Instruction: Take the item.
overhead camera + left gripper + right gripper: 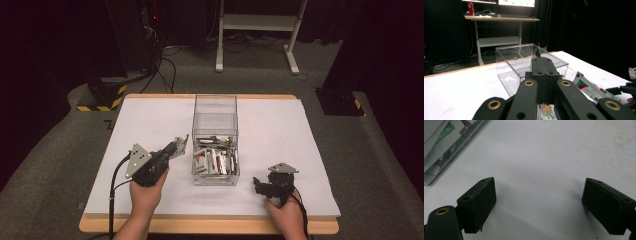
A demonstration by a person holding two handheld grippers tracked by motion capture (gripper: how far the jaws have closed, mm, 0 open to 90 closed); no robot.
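Your left tongs (179, 146) are clamped together on a thin sachet (538, 53), whose edge sticks up between the tips, raised above the table (280, 125). Just ahead of them stands the clear box (215, 142), with more sachets (216, 160) piled in its near end. Your right tongs (537, 205) stand wide apart with nothing between them, low over bare table, the box off to their left.

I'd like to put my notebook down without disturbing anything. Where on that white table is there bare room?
The white table is bare on its left side, on its right side beyond the clear box, and behind that box. It is crowded in front: packets fill the box's near half, the left claw pinches a packet beside it, and the right claw rests open nearby.
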